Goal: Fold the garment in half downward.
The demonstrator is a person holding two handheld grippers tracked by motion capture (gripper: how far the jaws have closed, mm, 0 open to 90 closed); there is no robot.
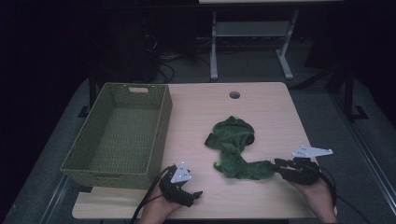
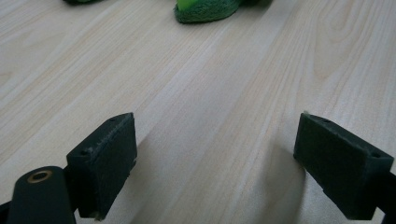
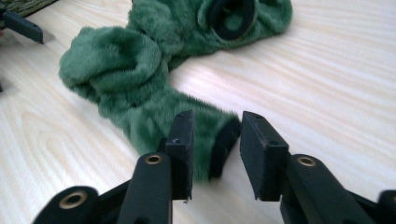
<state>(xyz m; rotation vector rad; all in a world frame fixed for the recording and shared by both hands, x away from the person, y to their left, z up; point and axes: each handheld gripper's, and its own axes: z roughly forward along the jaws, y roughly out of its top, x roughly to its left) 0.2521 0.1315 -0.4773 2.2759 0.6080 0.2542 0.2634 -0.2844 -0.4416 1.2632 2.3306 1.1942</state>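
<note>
A dark green plush toy (image 1: 233, 144) lies crumpled on the wooden table (image 1: 271, 107), right of centre, with small bright green patches. One furry limb stretches toward the near right edge. My right gripper (image 1: 279, 164) sits at that limb's tip. In the right gripper view the black-edged end of the toy (image 3: 205, 135) lies between the jaws of the gripper (image 3: 217, 119), which stand a little apart without pressing on it. My left gripper (image 1: 194, 196) rests near the front edge, left of the toy; its jaws (image 2: 215, 158) are wide open over bare wood, with the toy's edge (image 2: 205, 9) farther off.
A green woven basket (image 1: 163, 126) with nothing in it stands on the left part of the table, its near corner close to my left hand. A round cable hole (image 1: 234, 94) sits near the far edge. Beyond the table are a metal frame and cables on a dark floor.
</note>
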